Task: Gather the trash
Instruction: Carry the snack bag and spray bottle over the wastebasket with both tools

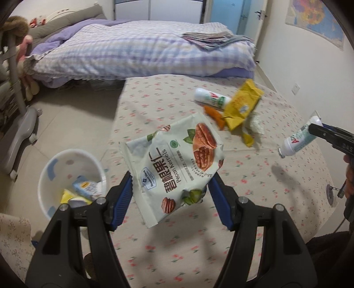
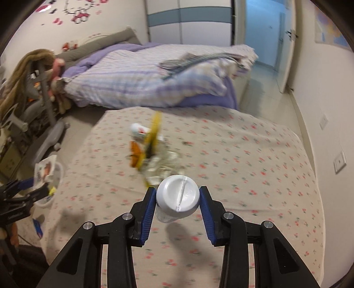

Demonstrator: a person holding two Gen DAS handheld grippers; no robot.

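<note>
My left gripper (image 1: 170, 183) is shut on a white pecan kernels bag (image 1: 174, 161) and holds it above the floral table (image 1: 154, 106), near the table's left edge. A white bin (image 1: 70, 183) with several wrappers inside stands on the floor to the left. My right gripper (image 2: 177, 197) is shut on a small white bottle (image 2: 177, 196), its bottom facing the camera, held above the table; it also shows in the left wrist view (image 1: 298, 137). A second white bottle (image 1: 210, 98), a yellow wrapper (image 1: 241, 106), orange peel (image 1: 215, 115) and clear plastic (image 1: 256, 124) lie on the table.
A bed with a purple checked quilt (image 1: 137, 48) stands behind the table. A grey chair base (image 1: 20, 133) stands on the floor at left. A wall (image 1: 309, 62) runs along the right, with a door (image 1: 227, 13) at the back.
</note>
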